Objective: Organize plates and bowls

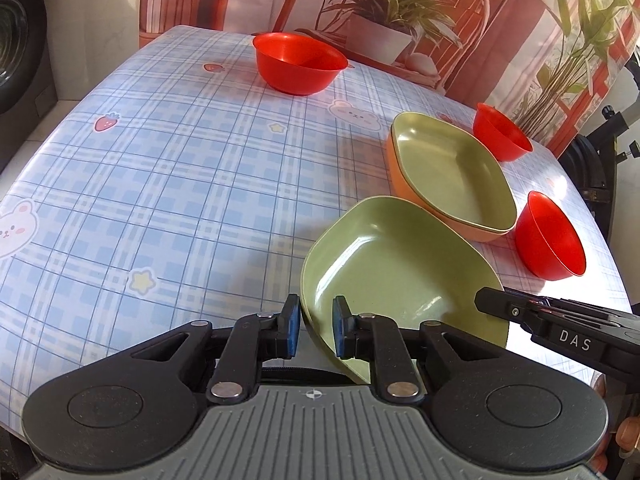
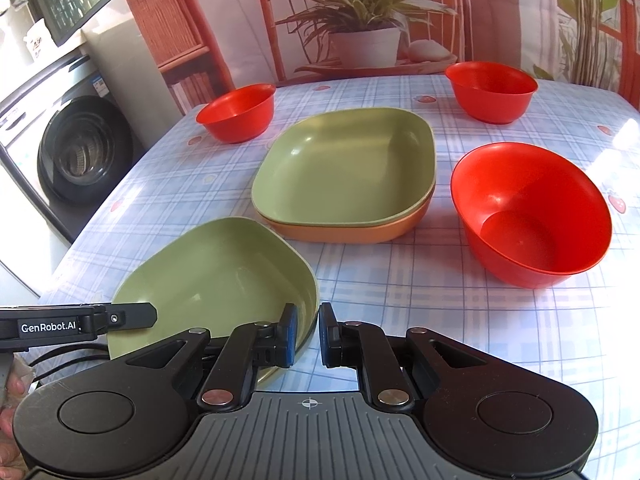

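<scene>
Plates first: three in all, two green and one orange. One green plate (image 2: 344, 168) sits nested in the orange plate (image 2: 344, 234) at mid-tabletop (image 1: 160, 184), and the loose green plate (image 2: 216, 276) lies at the near edge, just in front of that stack. Bowls: three red ones, all upright and apart. There's the far-left bowl (image 2: 236, 112), the far-right bowl (image 2: 492, 90), and the big near bowl (image 2: 532, 216) just right of the stack.

Now both claws are on that loose green plate. The left claw (image 1: 316, 330) has its rim between the blue pads, the plate tilted up on that side, though from this angle I can't tell for sure that the pads are pressing. No earlier view to compare. The right claw (image 2: 308, 334) pinches the opposite rim, jaws nearly together on it.

Room to move: the left half of the checked tabletop is wide open, nothing on it out to the far-left bowl. The right side is tighter, with the near bowl close beside the stack. A washing machine (image 2: 80, 152) stands off the left edge.
</scene>
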A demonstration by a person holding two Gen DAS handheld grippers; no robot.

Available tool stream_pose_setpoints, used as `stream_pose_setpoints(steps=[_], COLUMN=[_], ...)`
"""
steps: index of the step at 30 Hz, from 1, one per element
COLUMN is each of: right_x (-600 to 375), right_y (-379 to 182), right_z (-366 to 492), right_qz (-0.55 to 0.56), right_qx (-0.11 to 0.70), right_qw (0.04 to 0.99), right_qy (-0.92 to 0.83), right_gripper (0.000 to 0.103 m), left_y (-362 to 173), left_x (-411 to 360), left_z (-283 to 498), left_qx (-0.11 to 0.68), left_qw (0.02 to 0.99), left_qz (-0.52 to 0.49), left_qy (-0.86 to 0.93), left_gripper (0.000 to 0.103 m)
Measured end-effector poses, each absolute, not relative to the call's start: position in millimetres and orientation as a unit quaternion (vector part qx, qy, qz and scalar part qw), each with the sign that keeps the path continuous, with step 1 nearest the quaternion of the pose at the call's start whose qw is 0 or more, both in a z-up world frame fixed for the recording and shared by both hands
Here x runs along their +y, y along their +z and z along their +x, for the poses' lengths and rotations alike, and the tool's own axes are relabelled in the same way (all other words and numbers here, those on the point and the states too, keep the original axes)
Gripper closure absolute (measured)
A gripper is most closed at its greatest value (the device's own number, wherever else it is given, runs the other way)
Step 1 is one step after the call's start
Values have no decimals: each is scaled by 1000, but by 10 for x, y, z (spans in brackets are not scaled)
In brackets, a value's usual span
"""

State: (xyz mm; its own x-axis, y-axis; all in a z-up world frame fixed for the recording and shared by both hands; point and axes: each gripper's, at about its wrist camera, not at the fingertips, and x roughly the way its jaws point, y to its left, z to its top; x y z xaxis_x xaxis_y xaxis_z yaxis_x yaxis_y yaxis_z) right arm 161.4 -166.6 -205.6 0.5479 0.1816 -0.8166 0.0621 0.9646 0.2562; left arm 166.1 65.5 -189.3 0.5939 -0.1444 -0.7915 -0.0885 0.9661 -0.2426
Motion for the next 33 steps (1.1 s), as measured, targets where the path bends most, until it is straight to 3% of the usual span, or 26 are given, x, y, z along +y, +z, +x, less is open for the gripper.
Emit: stream_pose_setpoints(steps=[18,33], right_x=[-1664,-2124], right_y=[-1884,-1609], right_z=[1568,1976], right_qz=[125,137], right_qx=[448,407], right_qw=[884,903], right_qy=[40,12], right_gripper=[95,96], left_y=[-1694,-1352], left_x=[696,417], left_z=[1639,2136], left_qx=[426,397], left_qw=[896,911], left_qz=[-127,-99], left_qy=[-15,-57], left_gripper=[88,88])
